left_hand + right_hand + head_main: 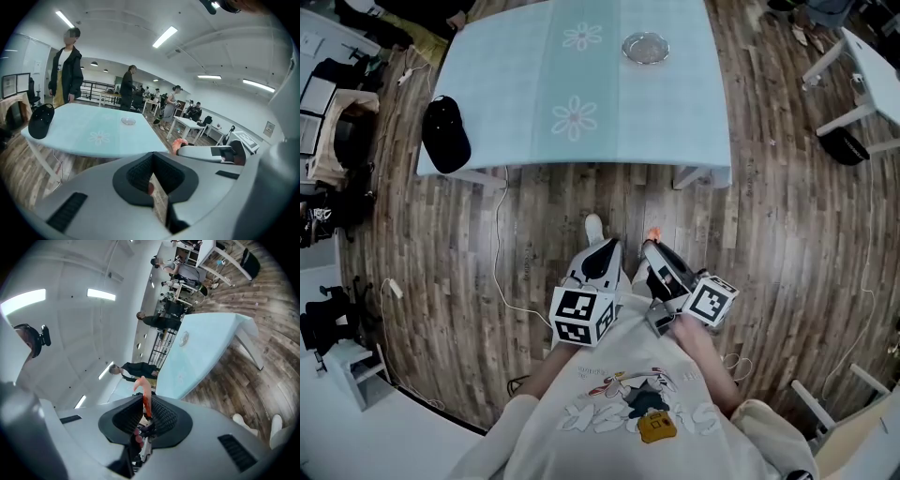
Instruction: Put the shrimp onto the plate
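Observation:
A clear glass plate [645, 47] sits on the far side of the light blue table [581, 84], and shows small in the left gripper view [127, 121]. I stand back from the table, over the wooden floor, with both grippers close to my body. My right gripper [652, 244] is shut on a pink-orange shrimp [653, 233], whose tail sticks out past the pads [146, 391]. The left gripper view also catches that shrimp [178, 144] at the right gripper's tip. My left gripper [604, 247] is shut with nothing in it [153, 183].
A black cap [446, 134] lies on the table's near left corner. A white cable [499, 253] trails across the floor. A white desk [862, 84] stands at the right, a white chair [834, 412] at lower right. Several people stand beyond the table [68, 70].

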